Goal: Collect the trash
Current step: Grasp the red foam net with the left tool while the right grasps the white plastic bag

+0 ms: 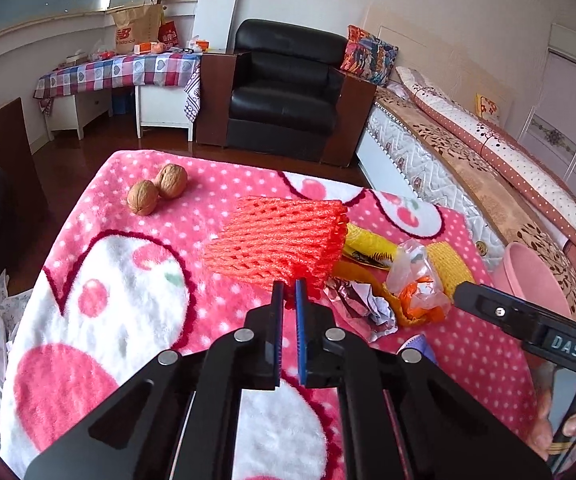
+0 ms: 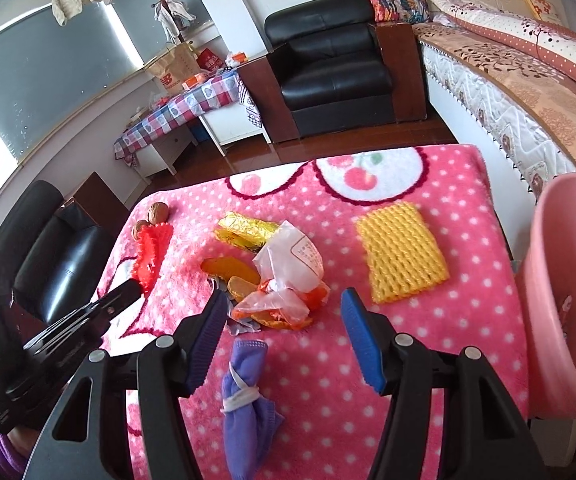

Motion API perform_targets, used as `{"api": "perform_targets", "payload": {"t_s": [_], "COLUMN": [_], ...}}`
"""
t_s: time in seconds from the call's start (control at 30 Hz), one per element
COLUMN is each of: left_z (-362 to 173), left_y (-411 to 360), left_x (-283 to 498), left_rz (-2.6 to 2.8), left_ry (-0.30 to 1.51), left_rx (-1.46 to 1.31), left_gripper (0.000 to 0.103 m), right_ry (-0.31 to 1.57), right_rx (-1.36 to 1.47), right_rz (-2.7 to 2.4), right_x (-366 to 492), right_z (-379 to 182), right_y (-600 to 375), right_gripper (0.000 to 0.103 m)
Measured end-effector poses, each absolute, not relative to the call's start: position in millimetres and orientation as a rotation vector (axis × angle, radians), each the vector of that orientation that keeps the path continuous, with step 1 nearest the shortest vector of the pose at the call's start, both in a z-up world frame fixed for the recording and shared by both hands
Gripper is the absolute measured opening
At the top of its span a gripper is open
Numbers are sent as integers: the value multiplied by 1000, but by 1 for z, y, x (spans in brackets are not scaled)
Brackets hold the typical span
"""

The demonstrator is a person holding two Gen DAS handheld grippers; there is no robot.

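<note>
Left tongs (image 1: 289, 294) clamped on red foam net (image 1: 277, 242), long axis pointing away; right tongs (image 2: 283, 316) spread wide

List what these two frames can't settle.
- Pink bin interior: cut off by the right wrist frame edge; the left wrist view shows only its rim.
- Walnuts: partly behind red foam net in right wrist view.
- Print on plastic bag: too small to read.
- Left tongs contact: net hides the fingertips.

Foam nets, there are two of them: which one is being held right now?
The red foam net, pinched in the left tool; the yellow foam net lies free on the blanket.
</note>
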State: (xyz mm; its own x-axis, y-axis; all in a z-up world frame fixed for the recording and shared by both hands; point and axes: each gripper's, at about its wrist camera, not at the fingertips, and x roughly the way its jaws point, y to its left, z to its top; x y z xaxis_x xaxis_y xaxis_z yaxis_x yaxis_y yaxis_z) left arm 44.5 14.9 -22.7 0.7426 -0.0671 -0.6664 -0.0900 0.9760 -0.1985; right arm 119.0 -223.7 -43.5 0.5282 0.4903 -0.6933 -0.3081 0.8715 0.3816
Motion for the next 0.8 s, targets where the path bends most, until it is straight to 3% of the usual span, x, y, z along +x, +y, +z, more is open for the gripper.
{"api": "perform_targets", "payload": {"t_s": [0.23,0.27,0.33,0.4,0.8], "left_z": [-12,-12,-10,-9,11], "left_y": [15,14,15,15,2], "left_x": [35,35,33,31,14], "left_rz": [-12,-14,-16,-20,-65], "left_ry": [705,704,701,698,647], "left_rx": [-234,-235,-236,-239,-231], "left_gripper": [5,5,5,5,5], "right_ry": [937,948,971,966,851], "right_rx": [212,215,224,231,299], "right_rz": [448,448,454,457,447], "right_x": [139,141,142,138,92], "right_z": [-60,-63,-67,-67,-31], "right_y": [-211,-210,-210,-211,-248], "right_gripper": [59,56,41,36,33]}}
